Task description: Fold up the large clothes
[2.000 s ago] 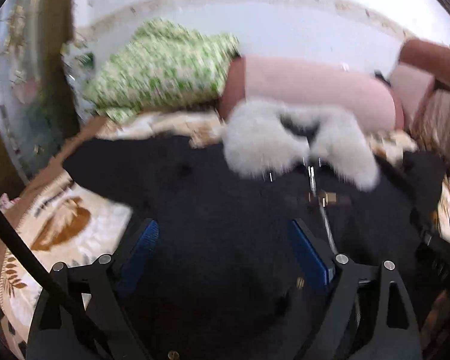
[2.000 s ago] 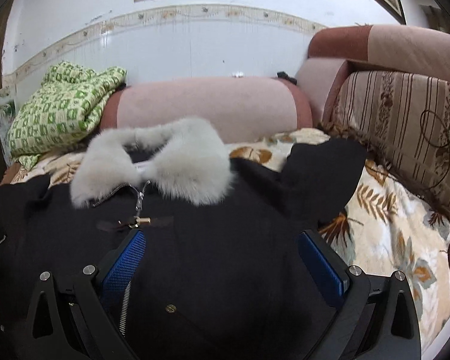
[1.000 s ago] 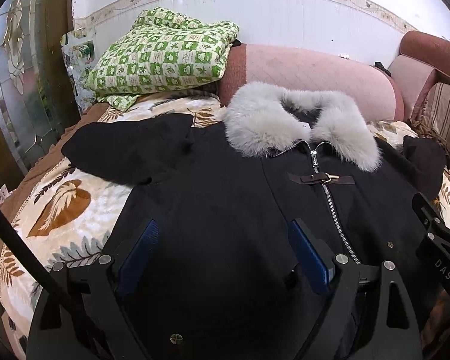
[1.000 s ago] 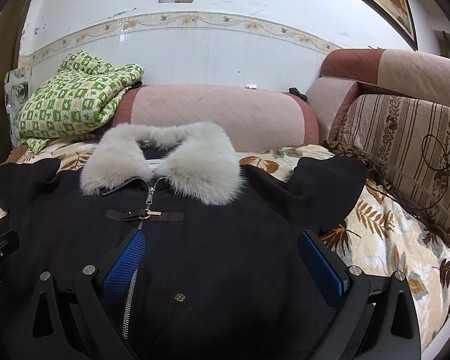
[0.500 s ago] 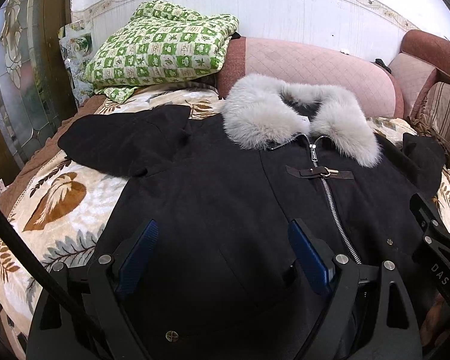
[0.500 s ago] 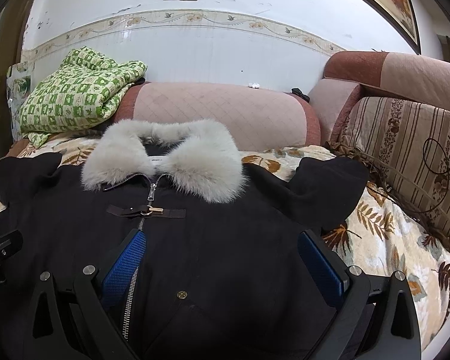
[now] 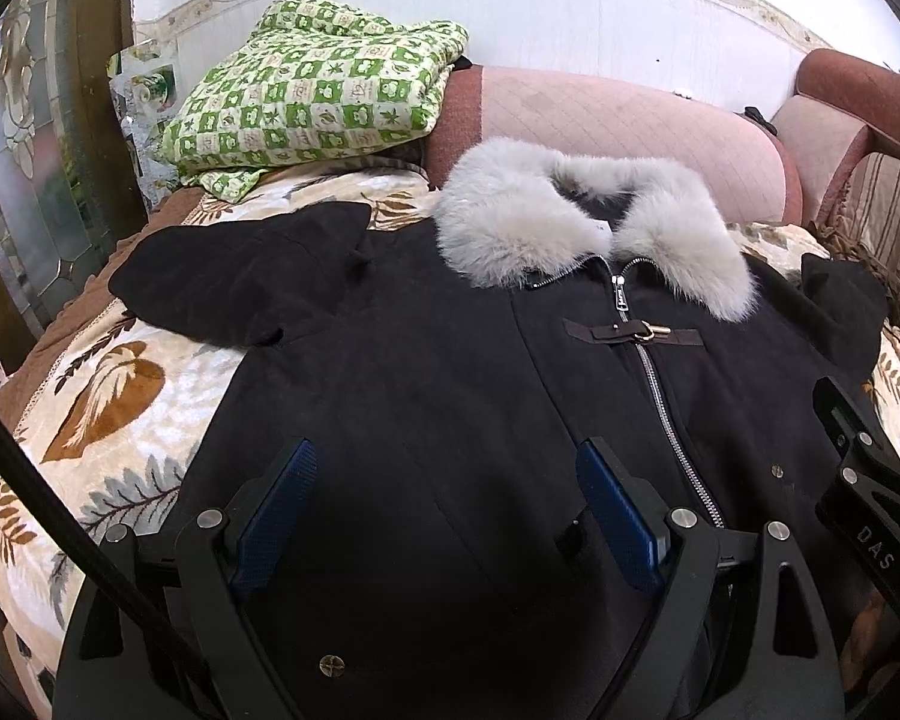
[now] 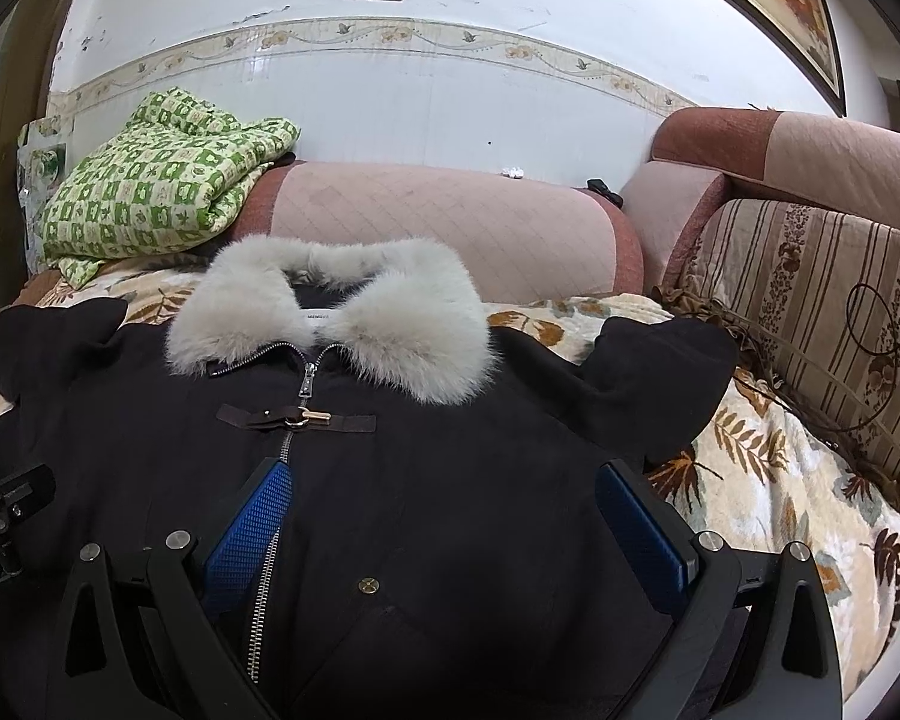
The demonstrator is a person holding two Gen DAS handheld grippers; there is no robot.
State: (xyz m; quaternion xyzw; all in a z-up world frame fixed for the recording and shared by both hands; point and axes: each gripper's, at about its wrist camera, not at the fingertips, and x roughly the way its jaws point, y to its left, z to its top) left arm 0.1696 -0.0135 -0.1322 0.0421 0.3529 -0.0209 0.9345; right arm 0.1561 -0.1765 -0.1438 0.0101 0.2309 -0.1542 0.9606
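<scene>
The left hand-held gripper [image 7: 444,516] and the right hand-held gripper [image 8: 447,519] both hang wide apart above the black coat [image 7: 450,372], gripping nothing. The coat lies front-up, zipped, on the leaf-patterned bed cover [image 7: 108,396], its grey fur collar [image 8: 330,312] nearest the pink bolster [image 8: 438,222].

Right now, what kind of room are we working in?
Likely a home living room: a pink sofa backrest, striped cushion, and leaf-print blanket under the black coat.
</scene>
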